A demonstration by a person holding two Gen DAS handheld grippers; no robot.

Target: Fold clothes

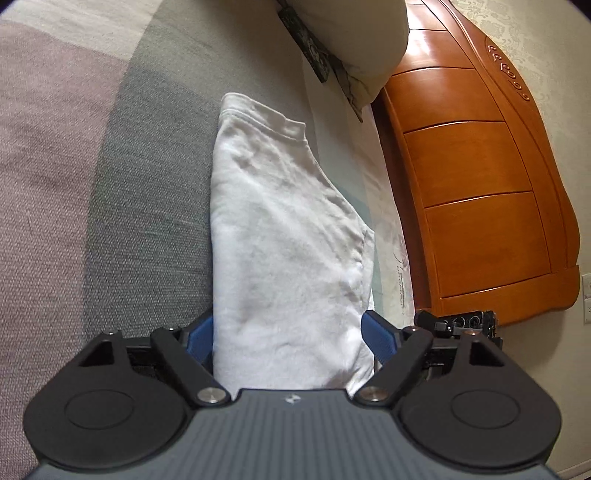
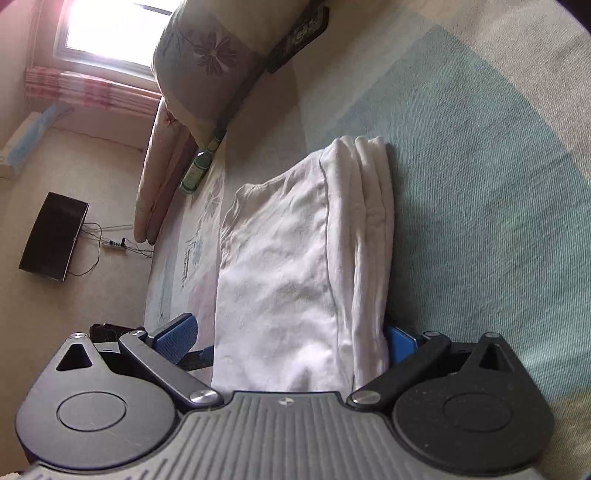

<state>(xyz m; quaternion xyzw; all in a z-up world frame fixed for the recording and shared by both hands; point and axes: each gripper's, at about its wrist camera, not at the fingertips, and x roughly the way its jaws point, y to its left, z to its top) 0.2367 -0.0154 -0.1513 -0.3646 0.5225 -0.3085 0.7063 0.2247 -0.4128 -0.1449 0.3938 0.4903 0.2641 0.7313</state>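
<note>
Nearest the left wrist lens, the left gripper (image 1: 293, 338) stands wide, its blue pads (image 1: 379, 338) flanking the near end of a folded white garment (image 1: 284, 240). The right-hand pad sits clear of the cloth with a gap showing; the left-hand pad lies against the fabric's edge, though whether it presses is hard to say from this angle. A small pale emblem marks the grey ribbed housing (image 1: 291, 428), too small to read.

From the right wrist view, the right gripper (image 2: 295, 339) is likewise spread wide around the same garment (image 2: 295, 258), one blue pad (image 2: 177, 338) well off the cloth and the other tucked beside the stacked folds. Several layered edges show along the garment's right side.

The folded garment lies lengthwise on a bed cover (image 1: 147, 184) woven in broad grey, mauve and teal bands. Beside it runs a pale floral sheet (image 2: 192, 251) carrying a line of printed lettering, too blurred to make out.

Farther off, a cream pillow (image 1: 354, 44) leans at the head of the bed against an orange wooden headboard (image 1: 480, 184) with carved ornament. In the right wrist view a floral quilt (image 2: 207, 66) is heaped up, a green bottle (image 2: 197, 170) beside it, then a dark flat box (image 2: 55, 236), a power strip (image 2: 116, 243) with cables, and a bright window (image 2: 118, 29).
</note>
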